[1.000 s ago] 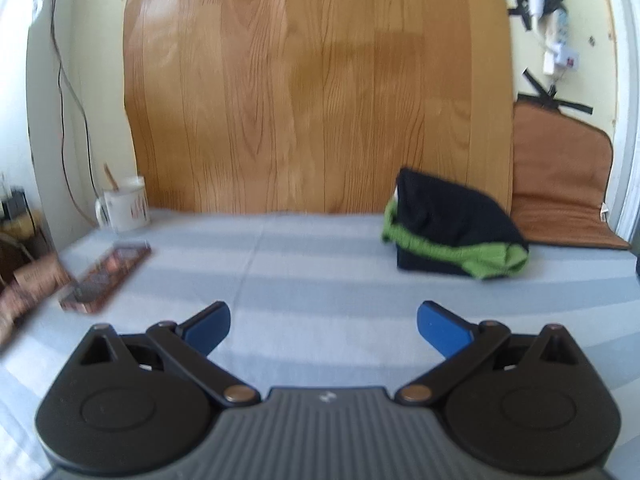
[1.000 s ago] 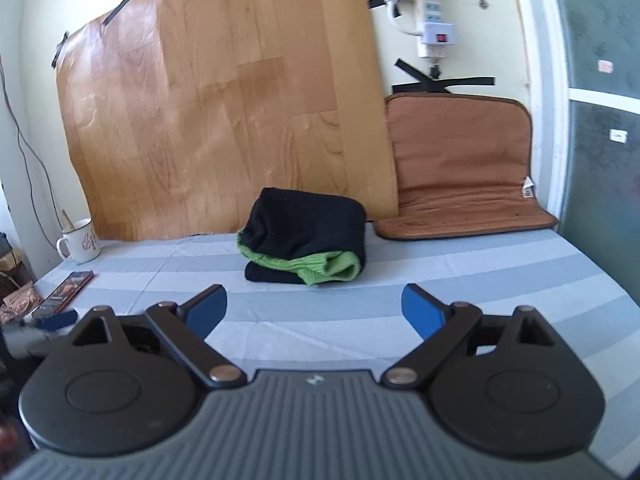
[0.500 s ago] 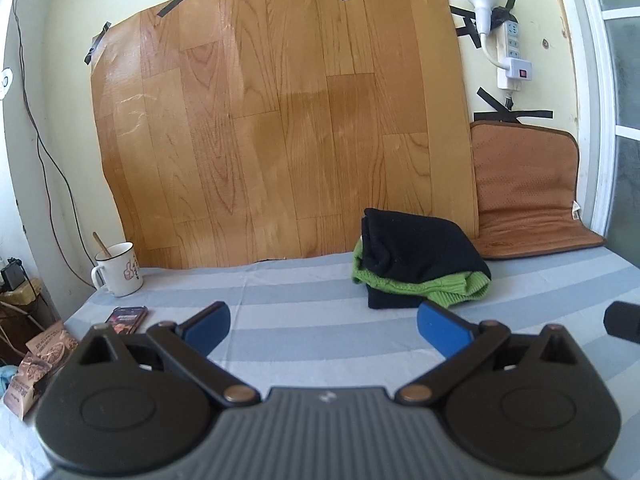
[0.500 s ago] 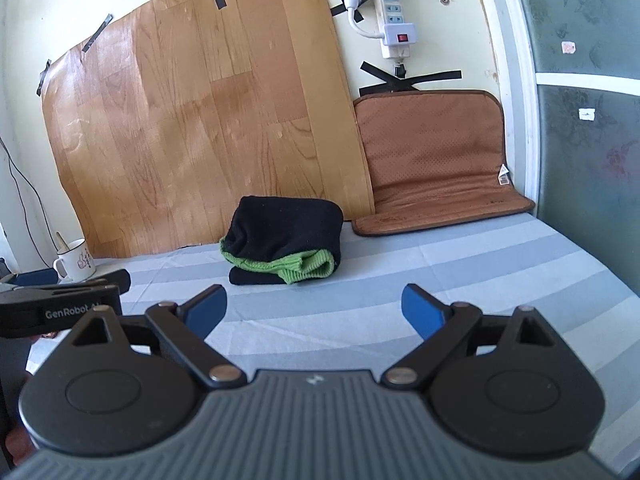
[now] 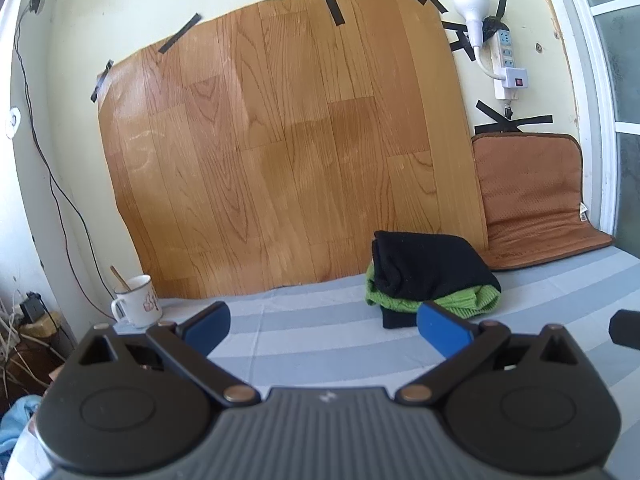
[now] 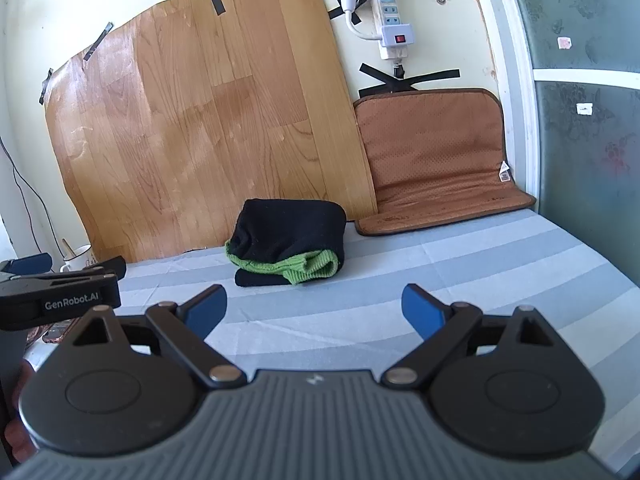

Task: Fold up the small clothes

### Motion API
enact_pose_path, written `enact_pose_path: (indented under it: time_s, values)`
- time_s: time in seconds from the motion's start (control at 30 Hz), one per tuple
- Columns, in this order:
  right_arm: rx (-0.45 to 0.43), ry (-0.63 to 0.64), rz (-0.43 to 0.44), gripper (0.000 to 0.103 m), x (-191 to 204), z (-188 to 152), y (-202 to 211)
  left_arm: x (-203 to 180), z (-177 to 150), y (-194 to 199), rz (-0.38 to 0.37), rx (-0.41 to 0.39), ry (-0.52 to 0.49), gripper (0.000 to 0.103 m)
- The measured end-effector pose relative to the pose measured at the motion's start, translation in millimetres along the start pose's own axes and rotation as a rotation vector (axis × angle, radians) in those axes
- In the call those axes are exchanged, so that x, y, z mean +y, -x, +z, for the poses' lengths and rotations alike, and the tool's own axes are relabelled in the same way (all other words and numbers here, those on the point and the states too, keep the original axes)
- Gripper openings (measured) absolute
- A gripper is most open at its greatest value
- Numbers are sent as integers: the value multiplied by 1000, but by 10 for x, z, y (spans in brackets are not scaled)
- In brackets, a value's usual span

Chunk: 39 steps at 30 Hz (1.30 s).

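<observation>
Well, both claws are empty. The left gripper (image 5: pixel 322 322) has its two blue fingers spread wide apart above the striped sheet (image 5: pixel 312 344), and the right gripper (image 6: pixel 314 306) is spread wide in the same way, holding nothing. The folded clothes (image 6: pixel 286 242), black pieces with a green one between them, lie in a small pile on the sheet, close to the wood-pattern board (image 6: pixel 208 120) taped on the wall. A brown cushion (image 6: pixel 436 160) leans just beside the pile, to the right. A white mug (image 5: pixel 136 300) stands far on the left side
</observation>
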State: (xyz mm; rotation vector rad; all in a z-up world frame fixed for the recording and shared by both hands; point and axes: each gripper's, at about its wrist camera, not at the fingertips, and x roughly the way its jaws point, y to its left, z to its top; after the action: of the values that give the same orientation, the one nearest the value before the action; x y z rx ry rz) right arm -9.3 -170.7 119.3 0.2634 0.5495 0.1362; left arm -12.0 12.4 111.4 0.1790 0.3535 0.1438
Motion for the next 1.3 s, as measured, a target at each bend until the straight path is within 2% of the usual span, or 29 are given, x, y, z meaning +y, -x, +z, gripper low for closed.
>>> enact_pose_path:
  time_s: [0.23, 0.43, 0.87, 1.3]
  values:
    - [9, -5, 13, 96, 13, 0, -20, 44, 30, -12, 7, 2, -1, 103]
    - [15, -1, 22, 96, 40, 2, -31, 78, 27, -61, -23, 43, 13, 103]
    - [59, -11, 44, 96, 52, -61, -131, 66, -46, -141, 13, 69, -22, 103]
    - [77, -14, 56, 96, 64, -80, -171, 68, -88, -170, 69, 56, -58, 103]
